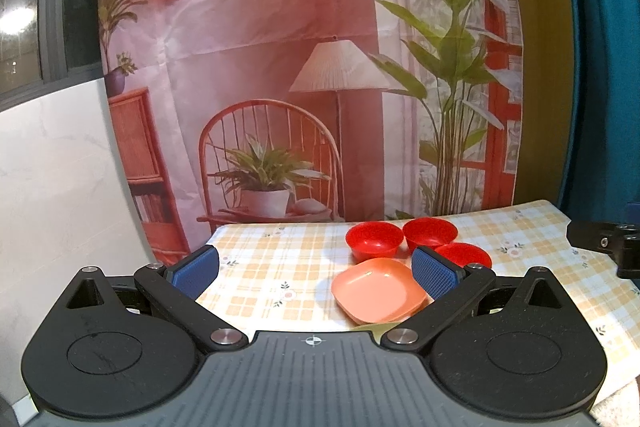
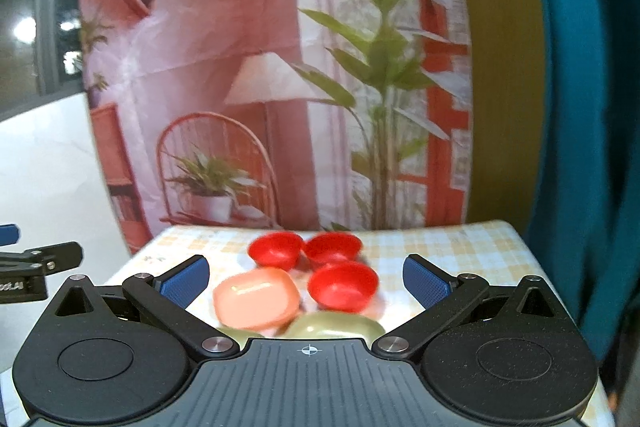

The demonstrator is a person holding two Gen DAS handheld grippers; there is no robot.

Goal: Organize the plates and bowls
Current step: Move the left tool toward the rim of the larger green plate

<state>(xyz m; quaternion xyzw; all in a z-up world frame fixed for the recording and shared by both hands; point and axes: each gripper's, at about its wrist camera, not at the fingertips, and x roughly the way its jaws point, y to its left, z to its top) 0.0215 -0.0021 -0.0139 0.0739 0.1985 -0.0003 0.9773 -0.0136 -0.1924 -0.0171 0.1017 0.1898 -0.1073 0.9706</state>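
Three red bowls stand close together on the checked tablecloth: one at the back left [image 1: 374, 240] [image 2: 276, 249], one at the back right [image 1: 430, 233] [image 2: 333, 247], one nearer [image 1: 464, 254] [image 2: 343, 285]. A salmon square plate [image 1: 378, 289] [image 2: 257, 297] lies in front of them. Two pale green plates [image 2: 334, 325] show at the near edge in the right wrist view, one mostly hidden. My left gripper [image 1: 315, 270] is open and empty above the table, left of the dishes. My right gripper [image 2: 306, 282] is open and empty, held above the dishes.
The table [image 1: 260, 267] with its yellow checked cloth stands against a printed backdrop [image 1: 260, 67]. A white wall is at the left, a teal curtain [image 2: 580, 107] at the right. The right gripper's body [image 1: 608, 241] shows at the right edge of the left wrist view.
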